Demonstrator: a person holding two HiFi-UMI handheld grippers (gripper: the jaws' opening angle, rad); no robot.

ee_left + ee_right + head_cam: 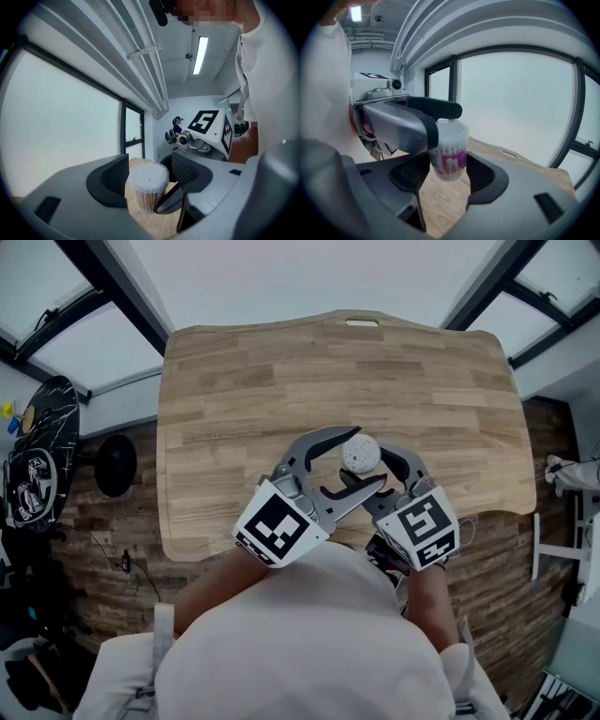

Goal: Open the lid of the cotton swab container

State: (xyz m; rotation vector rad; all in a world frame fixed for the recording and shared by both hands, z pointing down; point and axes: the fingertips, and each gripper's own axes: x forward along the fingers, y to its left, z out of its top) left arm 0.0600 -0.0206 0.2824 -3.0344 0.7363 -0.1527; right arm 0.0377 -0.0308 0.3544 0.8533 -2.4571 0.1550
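Observation:
The cotton swab container [361, 454] is a small clear round tub with a pink label [450, 161], packed with white-tipped swabs [148, 177]. It stands near the front middle of the wooden table [281, 381]. My right gripper [447, 174] is shut on its lower body, coming in from the right [382, 474]. The jaws of my left gripper [150, 172] stand wide on either side of the tub's top, and the pads do not press on it. One left jaw [410, 123] crosses in front of the tub. Whether the clear lid is on I cannot tell.
The table's front edge [216, 554] lies just under both marker cubes [279, 524]. A slot handle [363, 322] is cut in the far edge. Black gear [37, 465] and a round dark object [114, 463] sit on the floor to the left.

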